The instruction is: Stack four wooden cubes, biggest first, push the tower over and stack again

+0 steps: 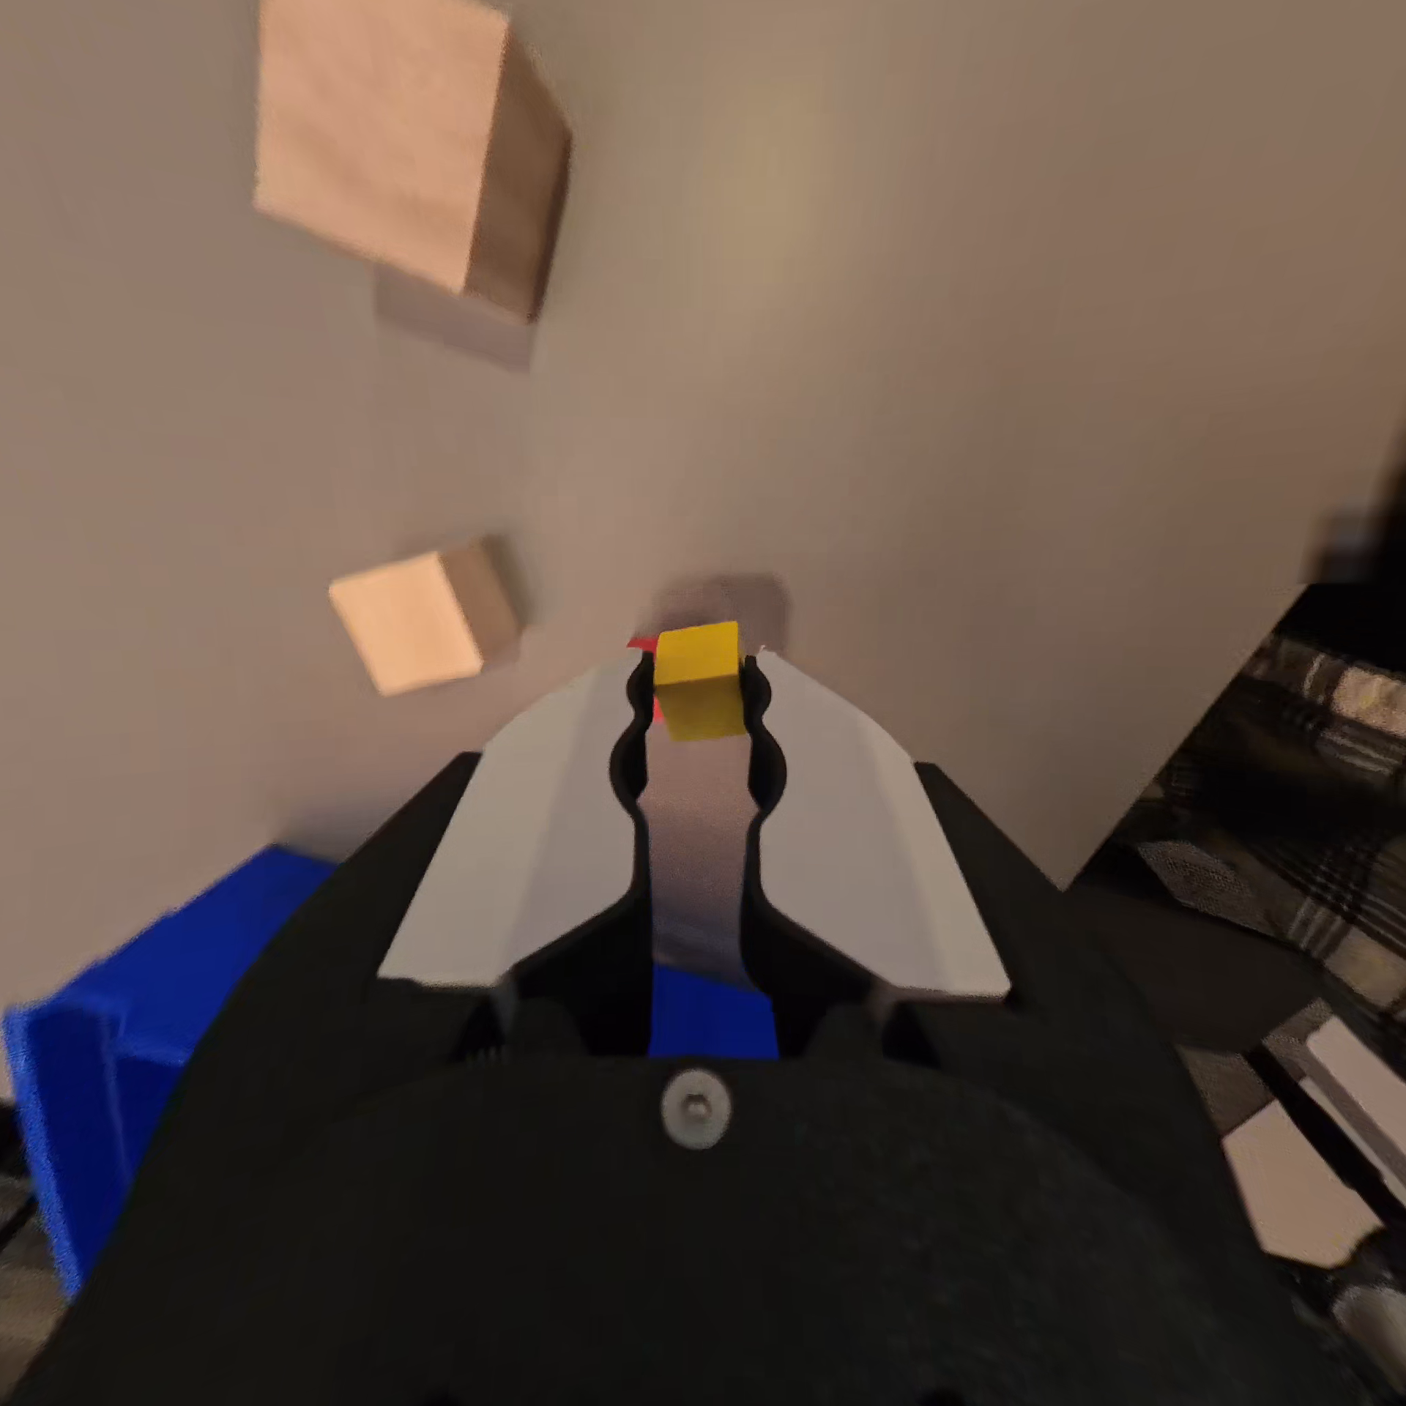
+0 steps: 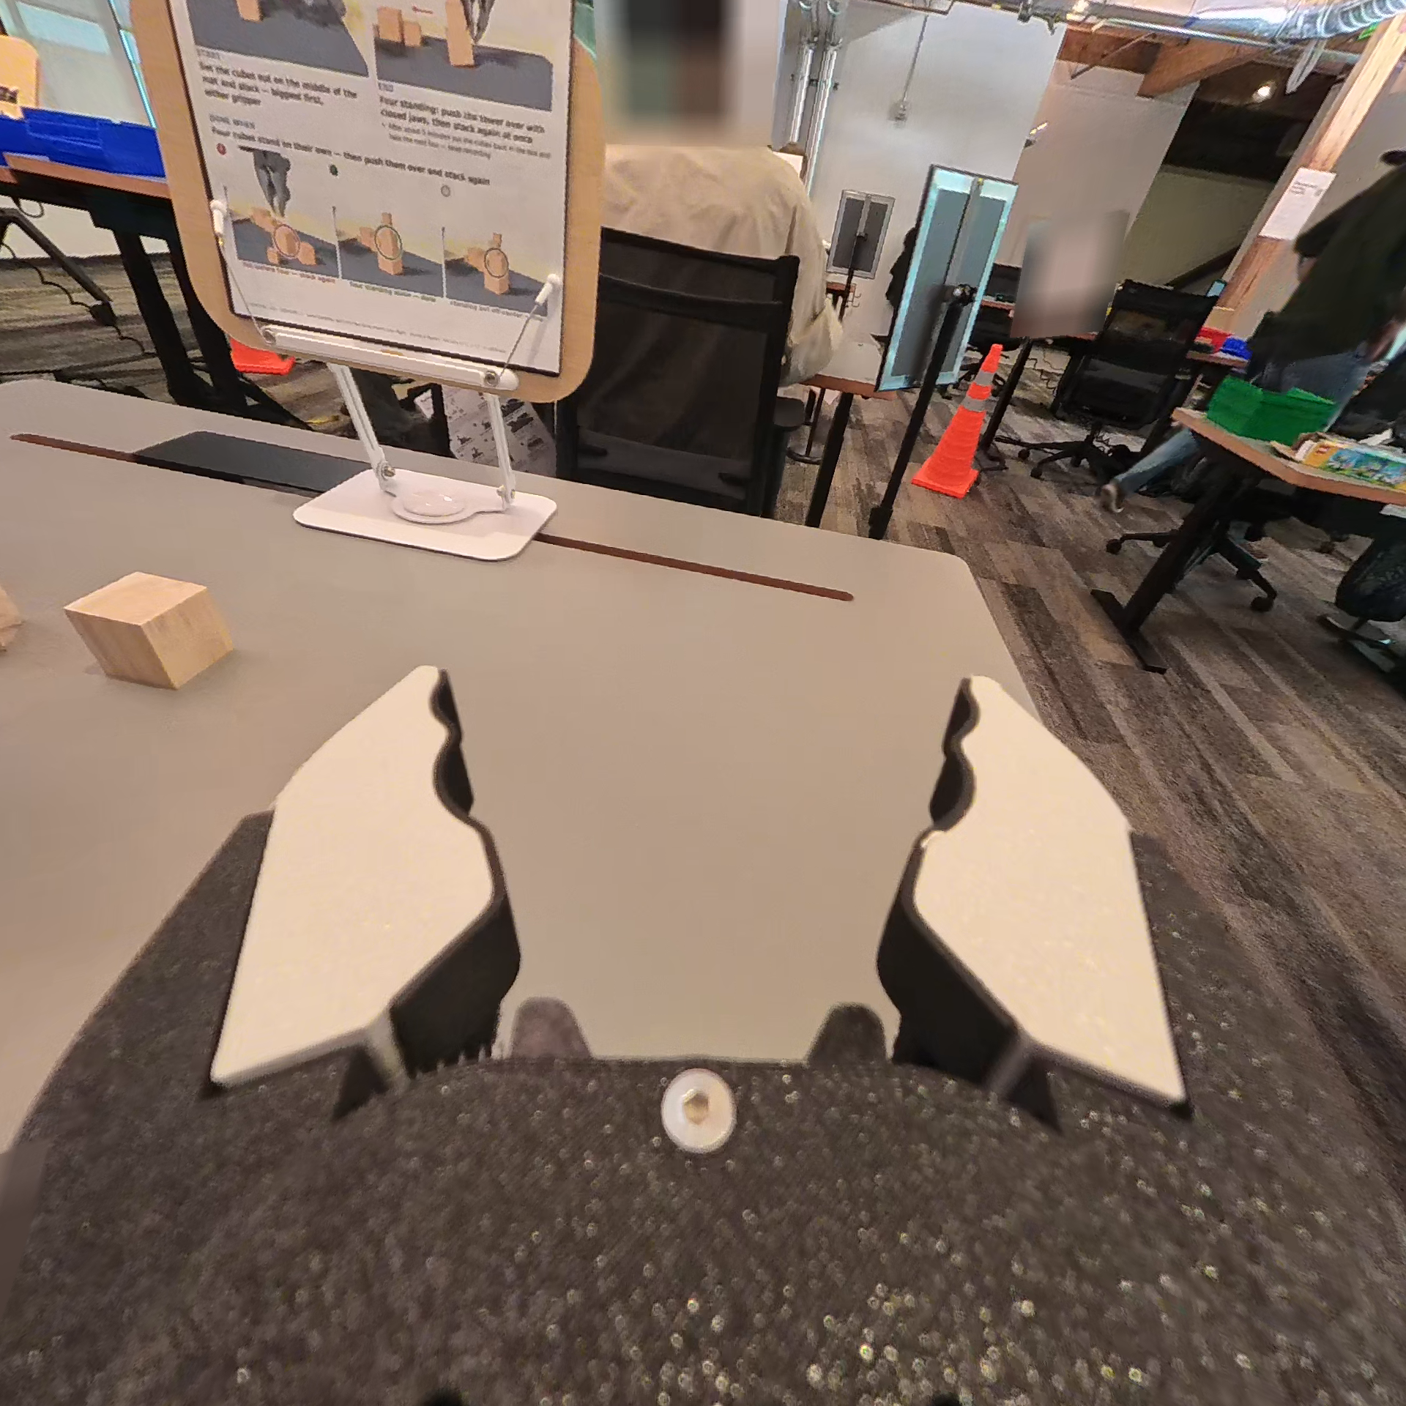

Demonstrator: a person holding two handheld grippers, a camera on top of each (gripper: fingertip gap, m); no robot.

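In the left wrist view, a small yellow cube (image 1: 698, 679) is clamped between the tips of the left gripper (image 1: 698, 677), whose jaws are drawn nearly together around it, above the grey tabletop (image 1: 989, 304). A sliver of red is seen just behind the cube. A large pale wooden cube (image 1: 403, 152) and a medium pale wooden cube (image 1: 422, 616) are seen apart on the table, blurred. A blue plastic bin (image 1: 114, 1027) is seen at lower left.

In the right wrist view, the right gripper (image 2: 700, 715) is held with jaws spread wide and nothing between them. A light wooden cube (image 2: 148, 628) is seen on the grey table (image 2: 685, 647) to the left, and a white stand bearing an instruction sheet (image 2: 380, 175) beyond it.
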